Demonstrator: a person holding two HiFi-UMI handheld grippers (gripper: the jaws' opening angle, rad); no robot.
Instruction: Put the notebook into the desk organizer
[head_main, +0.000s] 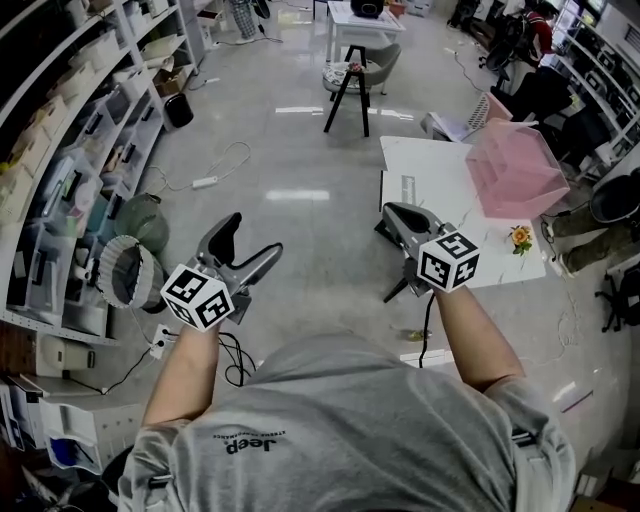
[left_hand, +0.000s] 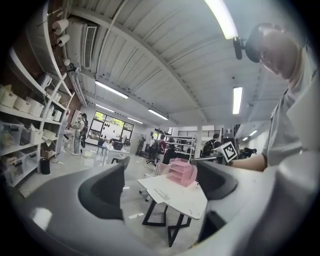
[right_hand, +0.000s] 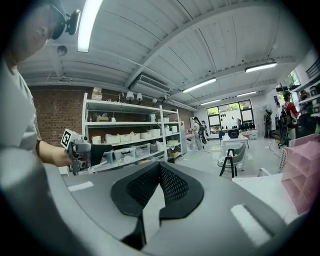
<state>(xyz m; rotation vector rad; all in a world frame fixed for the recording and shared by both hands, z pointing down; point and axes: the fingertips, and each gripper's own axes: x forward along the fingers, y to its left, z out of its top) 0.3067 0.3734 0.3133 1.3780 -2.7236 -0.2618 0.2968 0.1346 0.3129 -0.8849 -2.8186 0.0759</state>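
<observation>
The pink desk organizer (head_main: 512, 170) stands on a white table (head_main: 420, 165) ahead and to the right. I cannot make out a notebook in any view. My left gripper (head_main: 250, 242) is held in the air over the floor, well left of the table, open with nothing between its jaws. In the left gripper view the gripper (left_hand: 160, 182) frames the organizer (left_hand: 182, 172) and the table (left_hand: 175, 197) in the distance. My right gripper (head_main: 392, 213) hovers at the table's near left edge, shut and empty. Its own view shows the gripper (right_hand: 159, 172) with pads pressed together and the organizer (right_hand: 306, 170) at the right edge.
White shelving (head_main: 80, 150) with bins lines the left wall. A round fan (head_main: 128, 272) and a power strip with cables (head_main: 205, 182) lie on the floor. A black-legged stool (head_main: 350, 92) stands ahead. A small flower object (head_main: 519, 237) sits on the table's near right.
</observation>
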